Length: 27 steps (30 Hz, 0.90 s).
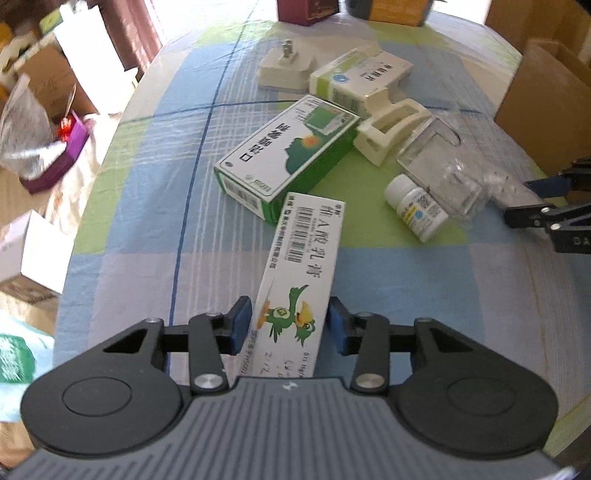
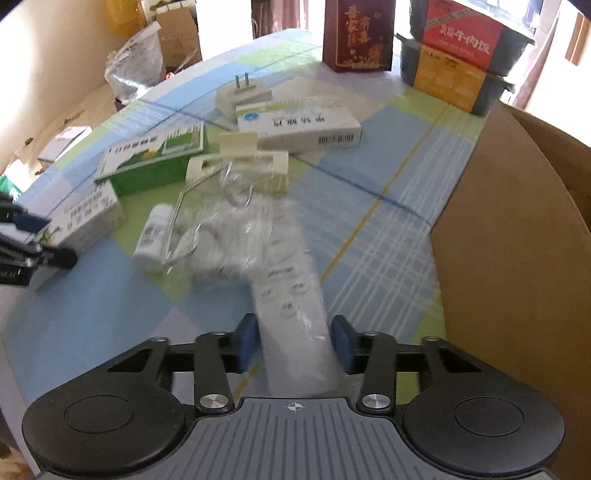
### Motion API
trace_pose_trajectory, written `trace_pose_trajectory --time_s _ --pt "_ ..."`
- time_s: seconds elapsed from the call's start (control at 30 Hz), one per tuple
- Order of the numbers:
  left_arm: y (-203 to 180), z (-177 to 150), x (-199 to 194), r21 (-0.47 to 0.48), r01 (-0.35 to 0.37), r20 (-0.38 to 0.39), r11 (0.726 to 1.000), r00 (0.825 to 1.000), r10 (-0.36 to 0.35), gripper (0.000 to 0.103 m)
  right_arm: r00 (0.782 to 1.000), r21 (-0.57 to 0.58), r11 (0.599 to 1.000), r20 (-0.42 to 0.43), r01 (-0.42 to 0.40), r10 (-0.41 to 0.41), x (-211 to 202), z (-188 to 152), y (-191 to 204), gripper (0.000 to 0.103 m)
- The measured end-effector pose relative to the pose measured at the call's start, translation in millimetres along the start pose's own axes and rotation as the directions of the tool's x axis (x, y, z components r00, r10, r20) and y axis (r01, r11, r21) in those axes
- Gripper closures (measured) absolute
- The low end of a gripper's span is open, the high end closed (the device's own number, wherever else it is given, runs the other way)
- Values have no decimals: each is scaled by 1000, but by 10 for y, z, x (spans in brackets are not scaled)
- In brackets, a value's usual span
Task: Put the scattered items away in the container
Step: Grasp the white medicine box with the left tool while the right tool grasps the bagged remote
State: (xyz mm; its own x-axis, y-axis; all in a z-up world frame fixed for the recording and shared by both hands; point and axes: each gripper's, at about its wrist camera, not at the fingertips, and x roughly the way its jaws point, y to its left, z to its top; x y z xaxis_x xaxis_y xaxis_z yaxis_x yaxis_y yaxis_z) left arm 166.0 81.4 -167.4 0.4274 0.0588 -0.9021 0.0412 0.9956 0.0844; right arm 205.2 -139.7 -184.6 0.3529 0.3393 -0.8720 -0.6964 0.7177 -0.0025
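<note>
My left gripper is shut on the near end of a long white box with a green cartoon bird; its far end reaches a green medicine box. My right gripper is shut on a white remote control in clear plastic wrap, which is blurred. The brown cardboard box stands just right of the right gripper. On the checked tablecloth lie a white pill bottle, a cream clip, a white-and-green box, a plug adapter and a clear plastic case.
A dark red carton and stacked food tubs stand at the table's far edge. Cardboard boxes and bags crowd the floor to the left of the table. Bare cloth lies between the items and the cardboard box.
</note>
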Motion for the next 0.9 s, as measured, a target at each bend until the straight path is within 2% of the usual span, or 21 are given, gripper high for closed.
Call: trace_pose_trajectory --time_s 0.07,0.2,0.23,0.27,0.3,0.33,0.4,0.5,0.53,0.57,0.6,0.67,0.8,0.9 --pt "-28 -21 -14 17 -1 -4 1000 1000 1 69 1000 35 999 -29 11 -10 -86 -130 56 61" --pt "-40 -104 -70 18 41 -31 999 999 -41 70 997 111 994 -79 5 4 -296 -419 163 60" --pt "-40 -122 -85 17 48 -33 999 998 -48 67 997 124 992 -77 1 8 -337 -468 180 53" --pt "-40 -130 -95 18 51 -33 999 998 -50 55 998 138 990 -70 14 -5 -365 -497 186 43" --pt "-40 -123 -98 19 44 -28 999 999 -43 49 998 152 988 -64 27 -18 -393 -526 191 22" --pt "-40 -110 -98 19 33 -20 999 999 -32 42 998 153 987 -45 42 -35 -408 -532 193 18" --pt "-35 -58 -68 21 28 -21 999 999 -27 42 999 153 987 -34 43 -38 -379 -486 182 18" --pt "-9 1 13 7 38 -36 999 999 -37 50 999 154 987 -20 39 -37 -295 -386 164 19" --pt "2 11 21 -1 53 -35 999 998 -53 59 999 154 987 -16 38 -36 -267 -353 158 24" --pt "8 16 18 -12 67 -33 998 997 -67 68 999 144 989 -17 39 -36 -228 -343 175 35" --pt "-10 13 9 -10 67 -32 998 997 -67 70 999 134 990 -19 39 -37 -190 -334 192 46" --pt "-70 -18 -16 12 60 -31 998 998 -60 70 999 106 993 -15 45 -43 -190 -351 271 61" --pt "-177 -119 -96 30 82 -47 996 996 -81 70 999 110 993 -23 31 -29 -252 -460 376 62" --pt "-268 -175 -227 44 126 -47 991 991 -124 70 999 179 984 -26 -22 27 -422 -624 364 62"
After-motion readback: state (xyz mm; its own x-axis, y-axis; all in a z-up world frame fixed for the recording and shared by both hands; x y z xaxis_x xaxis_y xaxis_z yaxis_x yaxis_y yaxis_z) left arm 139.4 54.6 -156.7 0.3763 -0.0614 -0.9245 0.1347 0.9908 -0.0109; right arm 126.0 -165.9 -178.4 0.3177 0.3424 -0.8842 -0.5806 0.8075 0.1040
